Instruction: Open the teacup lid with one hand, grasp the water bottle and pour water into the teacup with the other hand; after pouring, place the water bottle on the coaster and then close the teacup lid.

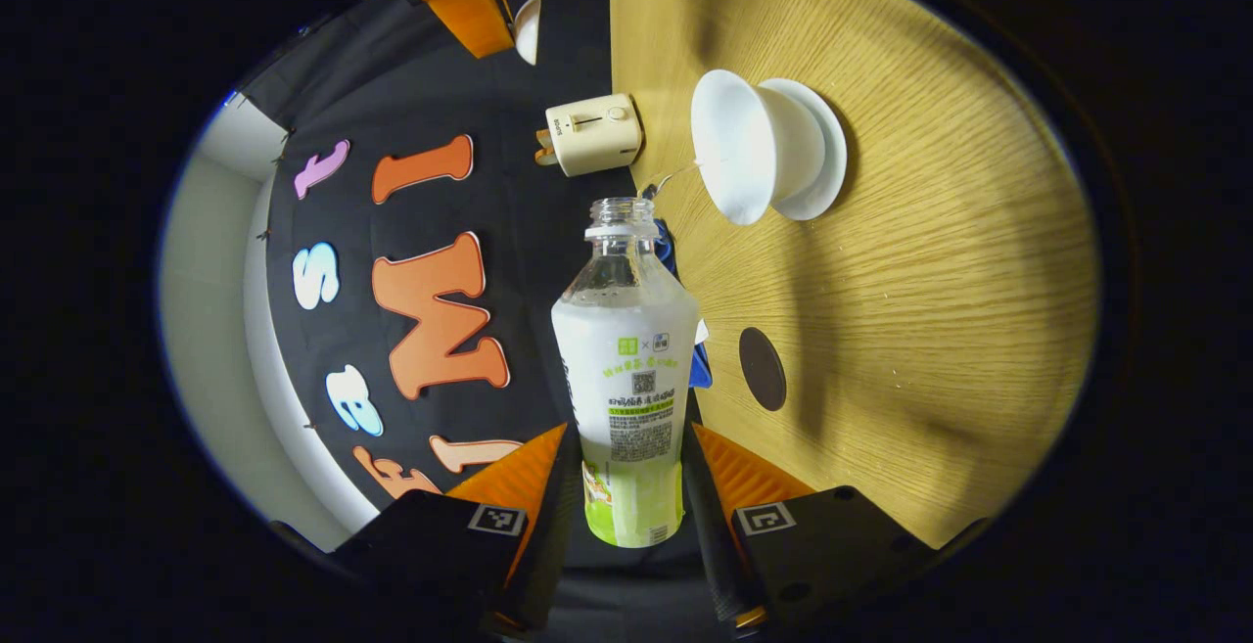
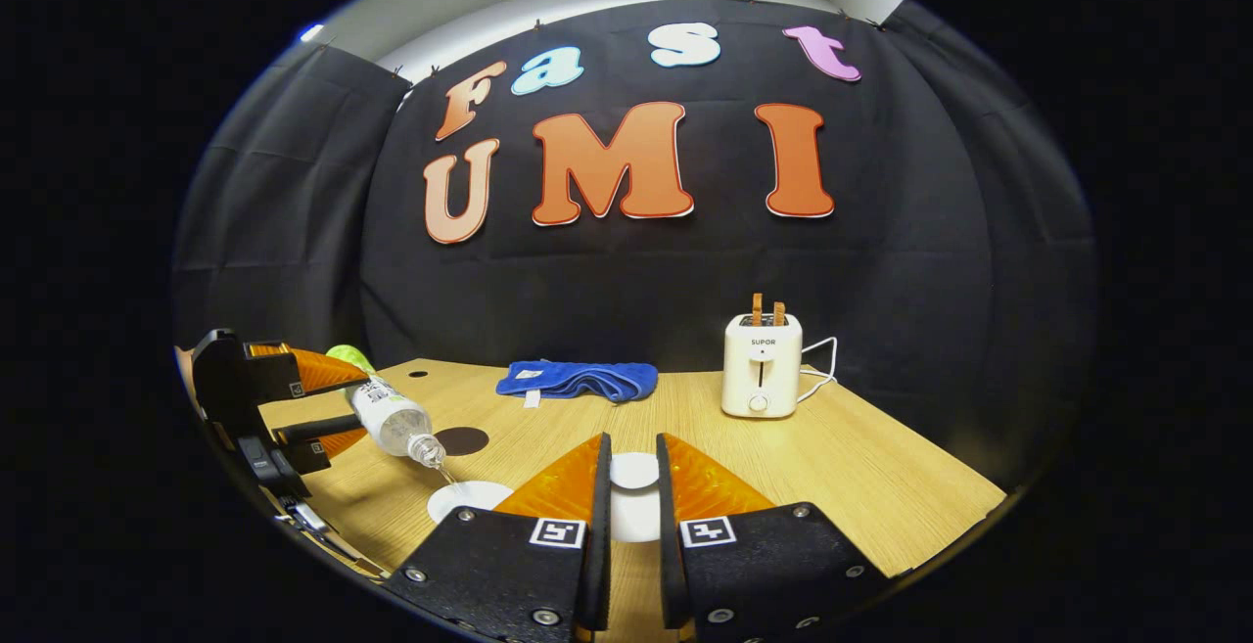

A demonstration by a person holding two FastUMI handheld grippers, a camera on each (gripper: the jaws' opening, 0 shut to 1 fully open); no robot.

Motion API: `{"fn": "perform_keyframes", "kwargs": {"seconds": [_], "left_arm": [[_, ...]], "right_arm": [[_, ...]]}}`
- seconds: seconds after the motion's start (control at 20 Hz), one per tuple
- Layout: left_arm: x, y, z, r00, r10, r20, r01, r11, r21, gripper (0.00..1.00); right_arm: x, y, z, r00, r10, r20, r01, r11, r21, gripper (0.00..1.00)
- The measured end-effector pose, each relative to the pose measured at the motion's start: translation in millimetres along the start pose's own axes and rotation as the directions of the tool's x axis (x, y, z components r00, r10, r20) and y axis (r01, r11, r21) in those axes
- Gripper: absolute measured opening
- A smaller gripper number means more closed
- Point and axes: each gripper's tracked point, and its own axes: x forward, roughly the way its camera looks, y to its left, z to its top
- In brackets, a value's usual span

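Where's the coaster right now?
The coaster lies bare on the wooden table, in the right gripper view just left of centre, beyond the teacup and near the tilted water bottle, before the blue cloth.

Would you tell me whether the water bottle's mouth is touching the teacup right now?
Apart. The left gripper view shows bare table between the water bottle mouth and the teacup rim, bridged by a thin stream.

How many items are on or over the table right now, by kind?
Water bottle, tilted, held in the left claw: 1
Teacup on its saucer: 1
Lid in the right claw: 1
Coaster: 1
Toaster: 1
Blue cloth: 1
Total: 6
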Motion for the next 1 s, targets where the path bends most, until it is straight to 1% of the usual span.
{"fn": "perform_keyframes", "kwargs": {"seconds": [0.1, 0.15, 0.3, 0.35, 0.4, 0.45, 0.5, 0.8, 0.85, 0.9, 1.0], "left_arm": [[-0.5, 2.1, -0.3, 1.0, 0.001, 0.001, -0.001, 1.0, 0.004, 0.64], [0.2, 2.6, 0.3, 1.0, 0.003, 0.001, -0.003, 1.0, 0.006, 0.6], [-0.3, 5.4, -1.6, 1.0, 0.007, 0.001, -0.007, 1.0, 0.016, 0.6], [0.1, 5.4, -2.1, 1.0, 0.007, 0.001, -0.007, 1.0, 0.02, 0.64], [-0.5, 6.3, -2.0, 1.0, 0.008, 0.002, -0.008, 1.0, 0.024, 0.64], [0.4, 7.1, -2.4, 1.0, 0.009, 0.003, -0.009, 1.0, 0.03, 0.67], [-0.6, 8.7, -2.8, 1.0, 0.013, 0.003, -0.013, 0.999, 0.036, 0.6], [-1.8, 16.0, -5.2, 0.999, 0.032, 0.003, -0.032, 0.997, 0.064, 0.6], [-1.2, 16.7, -5.5, 0.999, 0.035, 0.003, -0.036, 0.997, 0.07, 0.63], [-2.4, 18.9, -6.6, 0.999, 0.038, 0.003, -0.038, 0.996, 0.076, 0.6], [-3.5, 20.1, -8.6, 0.999, 0.043, 0.003, -0.043, 0.995, 0.089, 0.6]], "right_arm": [[-1.1, -0.5, -1.1, 1.0, 0.0, -0.001, 0.0, 1.0, 0.001, 0.21], [-0.8, -2.2, -0.7, 1.0, -0.002, -0.001, 0.002, 1.0, 0.003, 0.21], [-0.5, -3.7, 0.8, 1.0, -0.002, 0.0, 0.002, 1.0, 0.005, 0.21], [-0.9, -2.6, -0.1, 1.0, 0.0, 0.0, 0.0, 1.0, 0.005, 0.21], [-0.5, -3.0, 0.6, 1.0, -0.003, 0.001, 0.003, 1.0, 0.005, 0.21], [-0.5, -3.5, 0.1, 1.0, -0.002, -0.001, 0.002, 1.0, 0.004, 0.21], [-0.2, -3.3, 1.3, 1.0, -0.002, 0.0, 0.002, 1.0, 0.004, 0.21], [-1.8, -1.9, 2.4, 1.0, 0.003, 0.001, -0.003, 1.0, 0.0, 0.21], [-0.9, -2.1, 2.5, 1.0, 0.002, 0.002, -0.002, 1.0, 0.001, 0.21], [-0.7, -2.3, 2.9, 1.0, 0.002, 0.001, -0.002, 1.0, 0.003, 0.21], [-1.0, -1.7, 2.7, 1.0, 0.003, 0.0, -0.003, 1.0, 0.001, 0.21]]}}
